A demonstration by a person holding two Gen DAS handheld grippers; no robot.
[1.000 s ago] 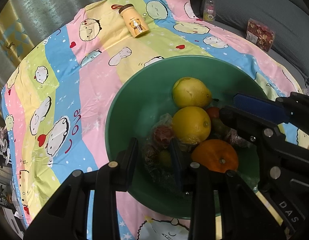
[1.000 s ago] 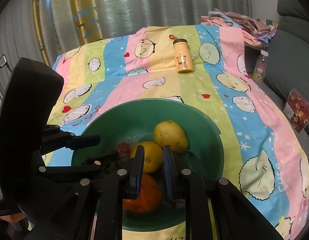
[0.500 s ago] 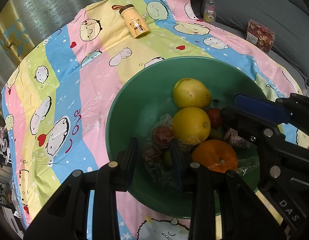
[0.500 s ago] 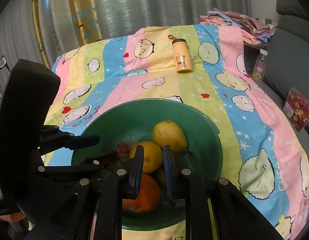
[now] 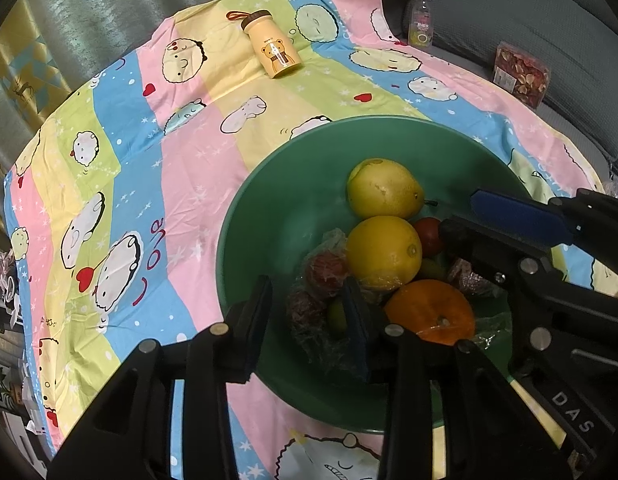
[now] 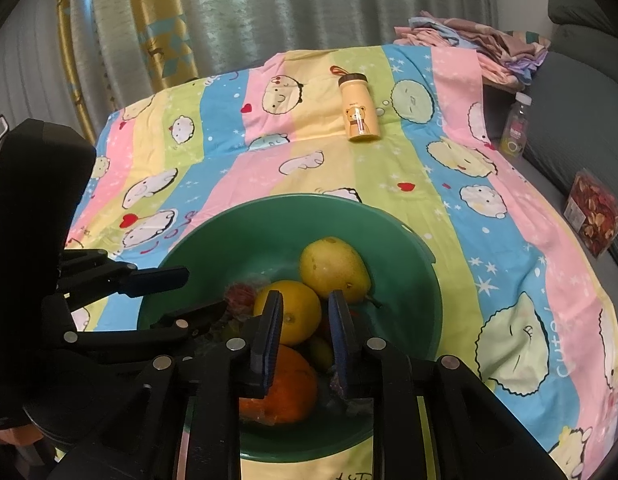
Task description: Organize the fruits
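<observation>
Hovering over green bowl (image 5: 269, 216): left gripper (image 5: 307, 312), right gripper (image 6: 305, 328); both jaws opening, nothing clamped, fruit pile gathered beneath.

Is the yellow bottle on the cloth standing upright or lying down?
Lying down. The bottle rests on its side on the striped cloth, beyond the green bowl, its brown cap toward the curtain.

Your left gripper (image 5: 305, 312) is matte black plastic with silver screw heads and blue finger pads; your right gripper (image 6: 305, 332) matches, with "DAS" lettered white.
</observation>
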